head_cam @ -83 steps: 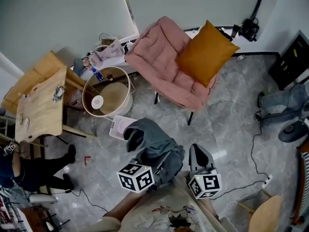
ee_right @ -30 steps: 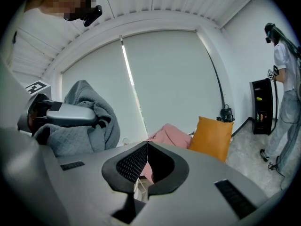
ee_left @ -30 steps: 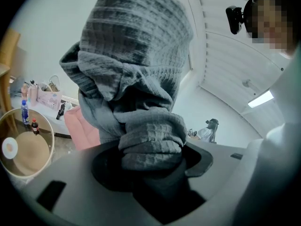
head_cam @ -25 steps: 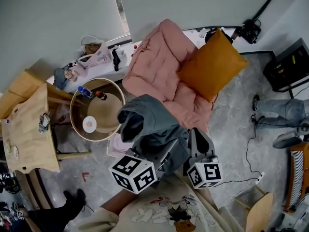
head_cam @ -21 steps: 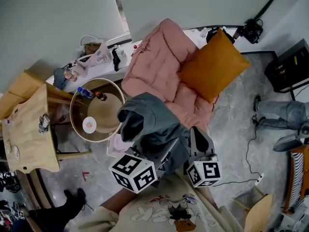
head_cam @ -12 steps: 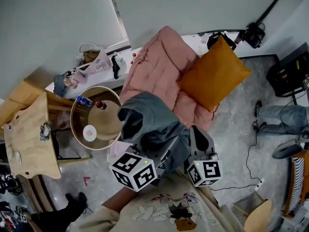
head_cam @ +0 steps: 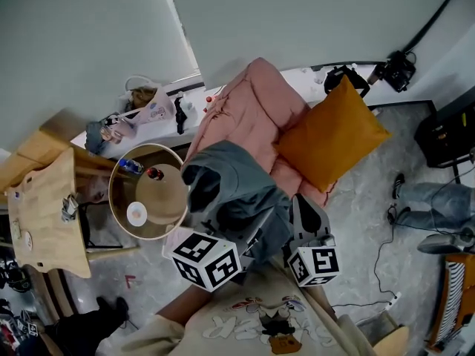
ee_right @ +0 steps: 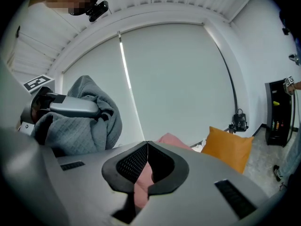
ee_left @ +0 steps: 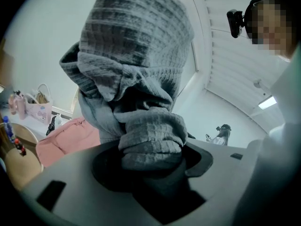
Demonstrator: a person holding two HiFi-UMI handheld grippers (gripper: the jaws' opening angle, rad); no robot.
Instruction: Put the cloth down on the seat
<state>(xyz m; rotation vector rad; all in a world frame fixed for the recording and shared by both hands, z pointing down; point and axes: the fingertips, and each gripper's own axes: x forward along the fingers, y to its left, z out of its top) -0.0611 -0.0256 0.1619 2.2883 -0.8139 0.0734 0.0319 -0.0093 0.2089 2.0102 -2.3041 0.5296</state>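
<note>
Pinching the grey cloth (head_cam: 234, 191) in our left gripper (head_cam: 249, 234), we hold it bunched at the middle of the head view. There it overlaps the lower left edge of the pink chair (head_cam: 249, 113); we cannot tell whether it touches the seat. In the left gripper view the jaws grip a thick wad of the cloth, and the rest rises in a knotted heap up the centre of the frame. Our right gripper (head_cam: 300, 208) sits just right of the cloth, its jaws pressed together at the tips with nothing between them. Through the gap behind the tips we see only the pink of the chair. An orange cushion (head_cam: 334, 136) leans on the chair at the upper right, and a round stand (head_cam: 148, 191) is at the left.
</note>
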